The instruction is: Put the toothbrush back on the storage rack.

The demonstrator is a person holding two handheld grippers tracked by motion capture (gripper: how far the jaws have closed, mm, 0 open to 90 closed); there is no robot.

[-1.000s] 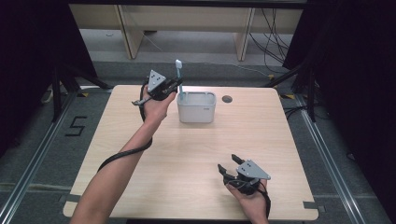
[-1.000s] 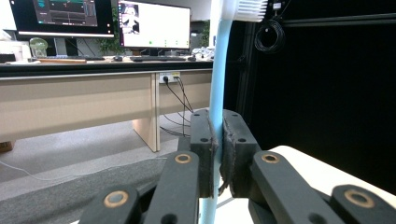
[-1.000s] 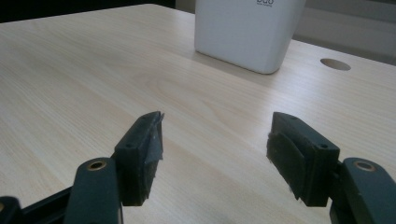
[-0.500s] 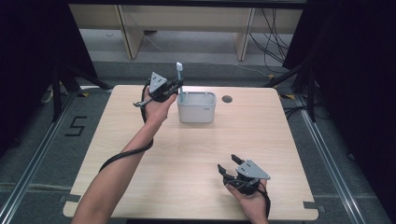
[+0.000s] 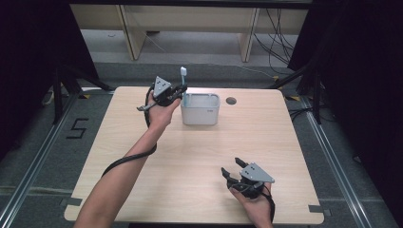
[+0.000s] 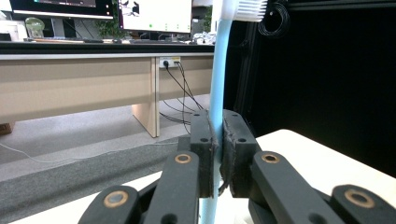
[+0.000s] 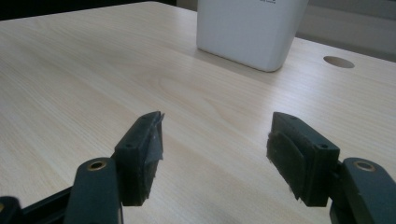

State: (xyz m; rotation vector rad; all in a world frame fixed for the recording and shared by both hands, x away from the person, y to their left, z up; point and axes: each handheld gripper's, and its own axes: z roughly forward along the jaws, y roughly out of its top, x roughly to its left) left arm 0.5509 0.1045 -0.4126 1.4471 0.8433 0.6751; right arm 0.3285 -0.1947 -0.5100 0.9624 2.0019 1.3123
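Toothbrush [image 6: 218,79] upright — left hand-held gripper [image 6: 217,149] clamps it.

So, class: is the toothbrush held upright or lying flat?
Upright. The left gripper clamps the toothbrush by its handle, bristle head at the top, beside the white container.

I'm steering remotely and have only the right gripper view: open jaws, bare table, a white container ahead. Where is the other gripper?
Observer: The left gripper is held up by the far-left corner of the white container.
Operator: Is it carrying anything?
Observer: Yes, its jaws are shut on a light blue toothbrush.
Operator: How does it sit?
Observer: Upright, white bristles at the top, the handle running down between the pads.
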